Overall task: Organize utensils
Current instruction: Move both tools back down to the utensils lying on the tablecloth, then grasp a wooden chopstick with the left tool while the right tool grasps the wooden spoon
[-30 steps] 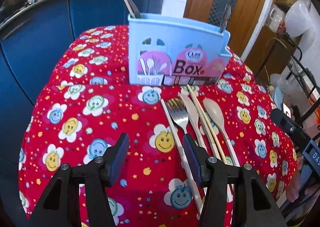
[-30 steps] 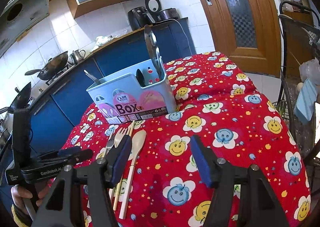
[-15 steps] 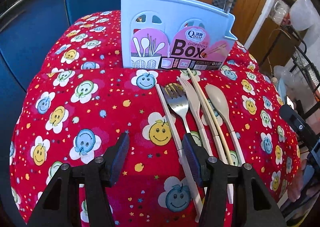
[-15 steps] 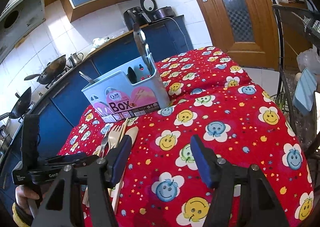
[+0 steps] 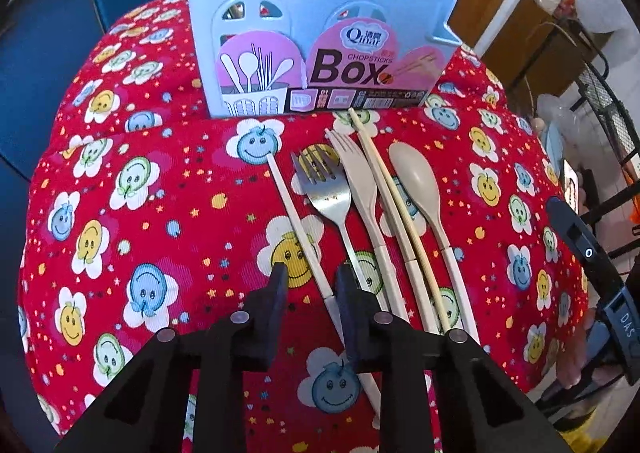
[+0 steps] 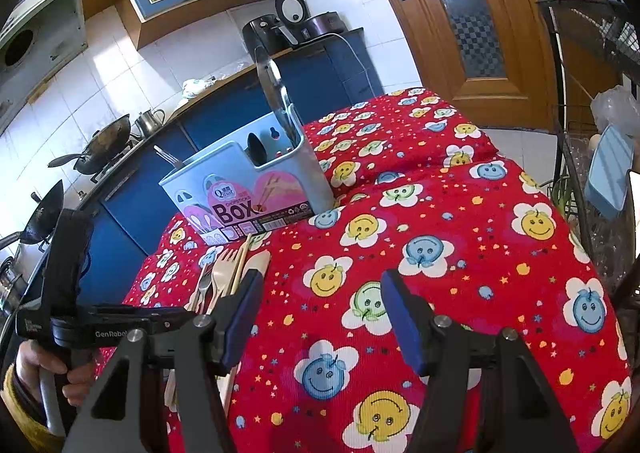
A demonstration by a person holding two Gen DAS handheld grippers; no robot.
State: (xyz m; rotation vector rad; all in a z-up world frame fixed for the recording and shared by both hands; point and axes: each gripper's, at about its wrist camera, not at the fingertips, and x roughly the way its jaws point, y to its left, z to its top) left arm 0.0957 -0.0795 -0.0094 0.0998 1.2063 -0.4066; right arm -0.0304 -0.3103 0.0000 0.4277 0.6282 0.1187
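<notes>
A light blue chopsticks box stands at the back of the red smiley tablecloth. In front of it lie a single pale chopstick, a metal fork, a beige fork, a chopstick pair and a beige spoon. My left gripper points steeply down with its jaws closing. The single chopstick's handle lies between the pads, and a gap shows on both sides. My right gripper hovers open over bare cloth, right of the utensils and the box.
Metal utensils stand up out of the box. Blue cabinets run behind the table, with woks on a stove at the left. A wooden door and a black wire rack are to the right. A hand holds the left gripper's handle.
The left gripper tipped down and moved in over the utensils. Its jaws narrowed around the leftmost chopstick. The right gripper stayed where it was, open.
</notes>
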